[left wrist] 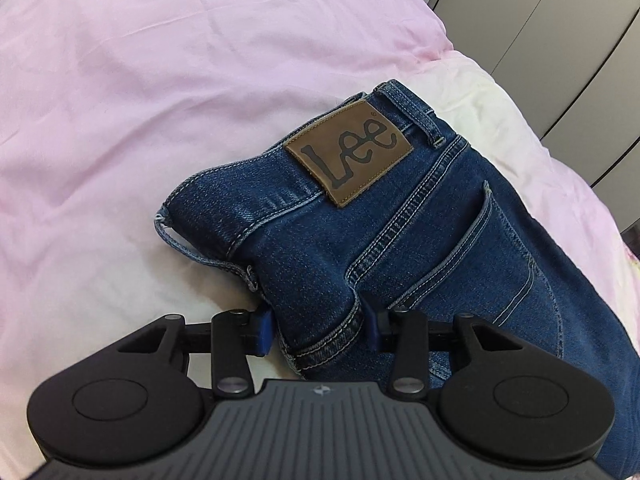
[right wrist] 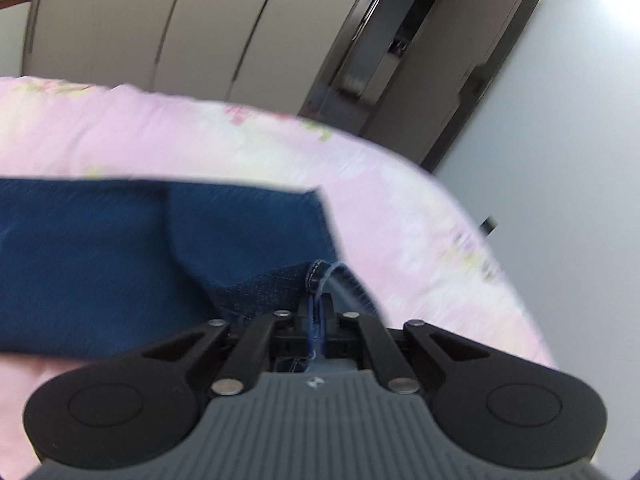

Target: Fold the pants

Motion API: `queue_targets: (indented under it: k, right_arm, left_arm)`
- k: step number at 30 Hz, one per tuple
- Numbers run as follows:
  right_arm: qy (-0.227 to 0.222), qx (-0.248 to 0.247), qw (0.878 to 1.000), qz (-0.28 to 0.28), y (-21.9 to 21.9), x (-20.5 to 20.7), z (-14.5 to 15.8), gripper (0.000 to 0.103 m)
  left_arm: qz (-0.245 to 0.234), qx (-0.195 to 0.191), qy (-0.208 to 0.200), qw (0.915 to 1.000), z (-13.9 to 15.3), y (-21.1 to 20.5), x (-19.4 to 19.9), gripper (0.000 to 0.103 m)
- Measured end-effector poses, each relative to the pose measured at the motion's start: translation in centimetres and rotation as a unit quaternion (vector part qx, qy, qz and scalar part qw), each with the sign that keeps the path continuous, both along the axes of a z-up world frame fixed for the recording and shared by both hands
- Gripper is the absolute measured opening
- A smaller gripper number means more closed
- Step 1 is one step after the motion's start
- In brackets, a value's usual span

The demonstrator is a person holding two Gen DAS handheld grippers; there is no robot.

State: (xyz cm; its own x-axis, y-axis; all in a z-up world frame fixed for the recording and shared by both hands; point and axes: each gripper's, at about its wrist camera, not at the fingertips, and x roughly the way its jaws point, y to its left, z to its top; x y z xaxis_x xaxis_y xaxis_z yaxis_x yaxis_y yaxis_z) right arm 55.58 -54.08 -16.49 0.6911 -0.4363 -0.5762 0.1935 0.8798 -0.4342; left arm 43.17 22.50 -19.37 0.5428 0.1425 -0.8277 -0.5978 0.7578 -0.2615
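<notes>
Blue jeans point(left wrist: 400, 220) lie on the bed with the waistband away from me and a brown leather patch point(left wrist: 348, 152) facing up beside a back pocket. My left gripper point(left wrist: 319, 328) is shut on a thick bunch of denim at the seat seam, with a blue pad point(left wrist: 262, 326) pressed on each side. In the right wrist view a jeans leg point(right wrist: 120, 260) stretches across the bed to the left, blurred. My right gripper point(right wrist: 318, 320) is shut on the stitched hem point(right wrist: 320, 276) at the leg's end, and the fabric stands up between its closed jaws.
The pink and cream bedcover point(left wrist: 120, 100) spreads under the jeans; its edge point(right wrist: 460, 208) curves round to the right. Pale wardrobe doors point(right wrist: 160, 20) stand beyond the bed, with a dark door frame point(right wrist: 400, 40) and a grey wall point(right wrist: 560, 120) to the right.
</notes>
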Motion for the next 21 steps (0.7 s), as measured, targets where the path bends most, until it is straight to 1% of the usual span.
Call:
queue_targets:
  k: [4, 8, 11, 12, 13, 15, 16, 17, 19, 20, 21]
  right_arm:
    - [-0.024, -0.047, 0.998, -0.041, -3.5, 5.1, 3.0, 0.0]
    - [-0.041, -0.087, 0.993, -0.075, -6.0, 8.9, 4.4, 0.0]
    - [-0.045, -0.084, 0.991, -0.092, -7.6, 10.9, 5.0, 0.0]
    - [-0.048, -0.075, 0.992, -0.09, -8.0, 11.3, 5.2, 0.0]
    - [-0.047, -0.052, 0.994, -0.083, -8.5, 11.3, 5.3, 0.0]
    - [-0.04, 0.022, 0.997, -0.058, -9.4, 10.8, 4.9, 0.0]
    - [-0.03, 0.068, 0.997, -0.034, -9.6, 10.4, 4.4, 0.003]
    - [-0.014, 0.1, 0.995, -0.008, -9.3, 9.9, 3.6, 0.02]
    - [0.008, 0.103, 0.994, 0.025, -7.9, 9.7, 2.0, 0.044]
    - [0.022, 0.115, 0.992, 0.041, -7.1, 9.9, 1.1, 0.042]
    - [0.035, 0.133, 0.989, 0.059, -6.2, 10.1, 0.2, 0.042]
  left_arm:
    - [0.002, 0.003, 0.01, 0.9999, 0.2, 0.0, 0.3, 0.048]
    - [0.009, 0.014, 0.016, 0.9997, 0.1, -0.5, 0.4, 0.048]
    - [0.016, 0.02, 0.023, 0.9994, 0.0, -0.8, 0.9, 0.047]
    - [0.018, 0.023, 0.025, 0.9993, -0.1, -1.0, 1.1, 0.047]
    - [0.018, 0.027, 0.028, 0.9991, -0.1, -1.2, 1.3, 0.047]
    - [0.018, 0.034, 0.029, 0.9988, -0.1, -1.4, 1.4, 0.047]
    - [0.017, 0.037, 0.029, 0.9988, -0.1, -1.5, 1.4, 0.047]
    - [0.016, 0.038, 0.028, 0.9987, -0.2, -1.5, 1.3, 0.047]
    - [0.016, 0.037, 0.029, 0.9988, -0.2, -1.5, 1.3, 0.047]
    - [0.016, 0.038, 0.029, 0.9987, -0.2, -1.5, 1.3, 0.047]
    - [0.016, 0.039, 0.03, 0.9987, -0.1, -1.5, 1.3, 0.047]
